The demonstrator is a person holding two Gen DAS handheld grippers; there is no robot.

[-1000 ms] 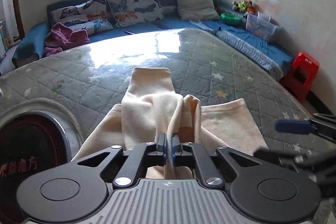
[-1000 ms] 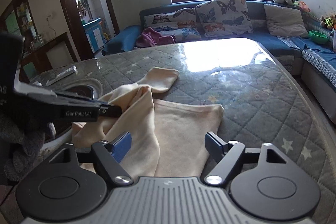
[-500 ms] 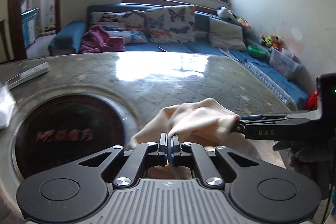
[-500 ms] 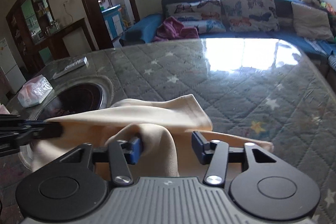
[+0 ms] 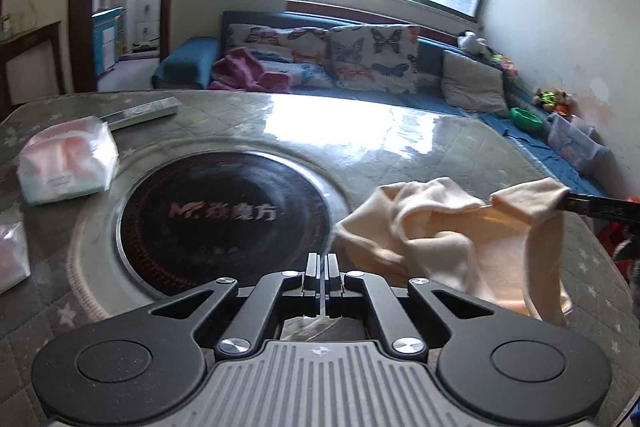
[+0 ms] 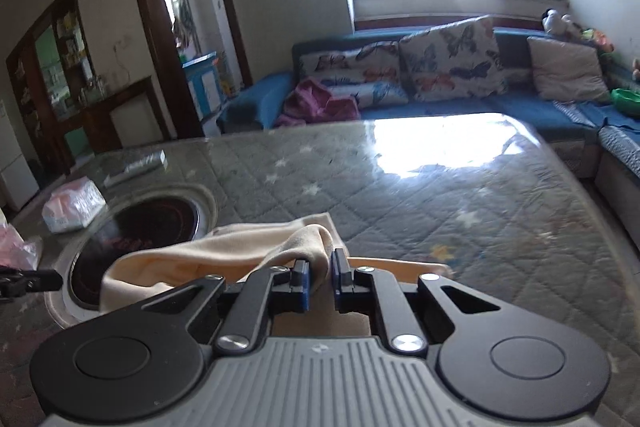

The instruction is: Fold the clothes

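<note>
A cream-coloured garment [image 5: 472,239] lies bunched on the quilted table, right of my left gripper [image 5: 321,267]. My left gripper is shut with nothing between its fingers and sits over the edge of the black round cooktop [image 5: 224,211]. My right gripper [image 6: 319,277] is shut on a fold of the cream garment [image 6: 240,255] and holds it lifted off the table; the right gripper's fingers [image 5: 600,205] also show in the left wrist view, pinching the cloth's raised corner.
A tissue pack [image 5: 68,159] and a remote [image 5: 144,111] lie at the table's left. A plastic bag [image 5: 12,255] sits at the left edge. A blue sofa with butterfly cushions [image 6: 440,71] and a purple cloth [image 6: 320,103] runs behind the table [image 6: 440,187].
My left gripper has let go of the garment and swung left over the cooktop. My right gripper has closed on the cloth and lifted it.
</note>
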